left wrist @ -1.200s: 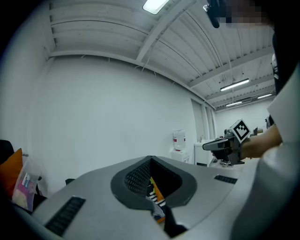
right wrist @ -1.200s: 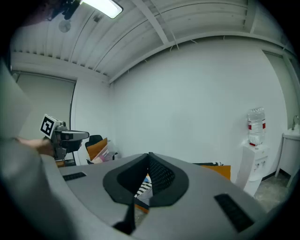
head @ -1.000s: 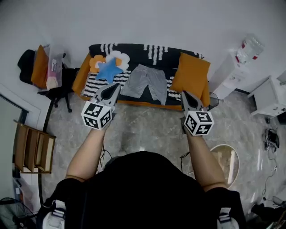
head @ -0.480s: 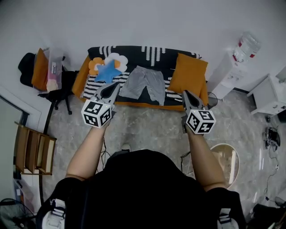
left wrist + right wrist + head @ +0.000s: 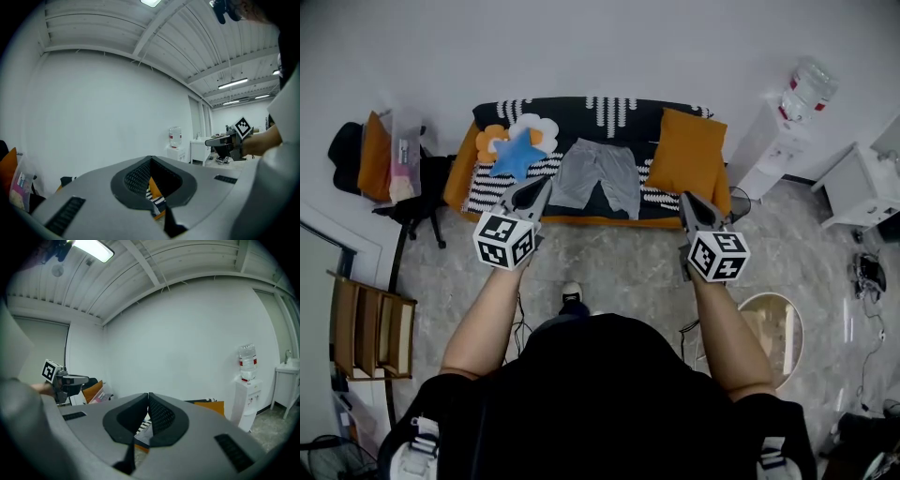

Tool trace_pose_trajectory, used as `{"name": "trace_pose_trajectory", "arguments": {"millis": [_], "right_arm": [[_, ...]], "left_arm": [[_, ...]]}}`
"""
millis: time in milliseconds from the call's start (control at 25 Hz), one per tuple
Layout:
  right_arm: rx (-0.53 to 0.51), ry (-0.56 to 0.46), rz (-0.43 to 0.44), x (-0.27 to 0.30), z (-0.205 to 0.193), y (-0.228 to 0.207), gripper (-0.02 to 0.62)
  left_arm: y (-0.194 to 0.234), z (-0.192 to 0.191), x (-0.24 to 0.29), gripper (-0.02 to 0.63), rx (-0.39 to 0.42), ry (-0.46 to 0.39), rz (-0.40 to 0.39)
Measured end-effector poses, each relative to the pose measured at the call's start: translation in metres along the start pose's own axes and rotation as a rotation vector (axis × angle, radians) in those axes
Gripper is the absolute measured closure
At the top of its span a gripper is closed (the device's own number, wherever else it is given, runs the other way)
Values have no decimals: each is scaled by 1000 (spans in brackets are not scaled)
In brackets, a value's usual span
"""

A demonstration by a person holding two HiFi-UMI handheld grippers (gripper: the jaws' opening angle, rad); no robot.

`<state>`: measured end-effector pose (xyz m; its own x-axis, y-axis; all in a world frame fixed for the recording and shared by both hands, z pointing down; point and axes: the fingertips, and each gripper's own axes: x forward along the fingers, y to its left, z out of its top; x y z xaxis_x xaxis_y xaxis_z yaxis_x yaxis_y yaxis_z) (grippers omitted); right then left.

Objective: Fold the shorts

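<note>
Grey shorts (image 5: 599,176) lie spread flat on a sofa (image 5: 581,218) with a black-and-white patterned cover and orange edge, seen in the head view. My left gripper (image 5: 542,182) is held in the air in front of the sofa, short of the shorts and to their left, shut and empty. My right gripper (image 5: 686,199) hangs to their right near the orange cushion (image 5: 687,153), also shut with nothing in it. In the left gripper view the jaws (image 5: 151,160) meet; in the right gripper view they (image 5: 148,395) meet too.
A blue star cushion (image 5: 516,153) and a flower cushion (image 5: 497,138) lie at the sofa's left end. A water dispenser (image 5: 780,131) stands at the right, a white cabinet (image 5: 857,187) beyond it. A black chair (image 5: 417,187) and wooden shelf (image 5: 370,323) stand left. A round mirror (image 5: 773,333) lies on the marble floor.
The sofa and shorts have shifted slightly in the head view as I step closer; a foot now shows on the floor. Both grippers stay shut and level.
</note>
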<state>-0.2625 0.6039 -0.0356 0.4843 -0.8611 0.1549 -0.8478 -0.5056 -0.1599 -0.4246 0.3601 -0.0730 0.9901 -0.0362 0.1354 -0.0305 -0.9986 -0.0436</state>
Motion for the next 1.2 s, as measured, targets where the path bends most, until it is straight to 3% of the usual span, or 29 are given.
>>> {"name": "trace_pose_trajectory", "arguments": {"millis": [360,720,1200], "right_arm": [[-14,49,-22,45,-13,2,586],[-26,81,-53,136,-9,8,584],[-35,94,-107,238,0,31,584]], "left_arm": [[43,-28,28,589,-46,27,-23],[139,-46,67,589,-82,50,-19],[240,-61,123,589,-97,79,-88]]}}
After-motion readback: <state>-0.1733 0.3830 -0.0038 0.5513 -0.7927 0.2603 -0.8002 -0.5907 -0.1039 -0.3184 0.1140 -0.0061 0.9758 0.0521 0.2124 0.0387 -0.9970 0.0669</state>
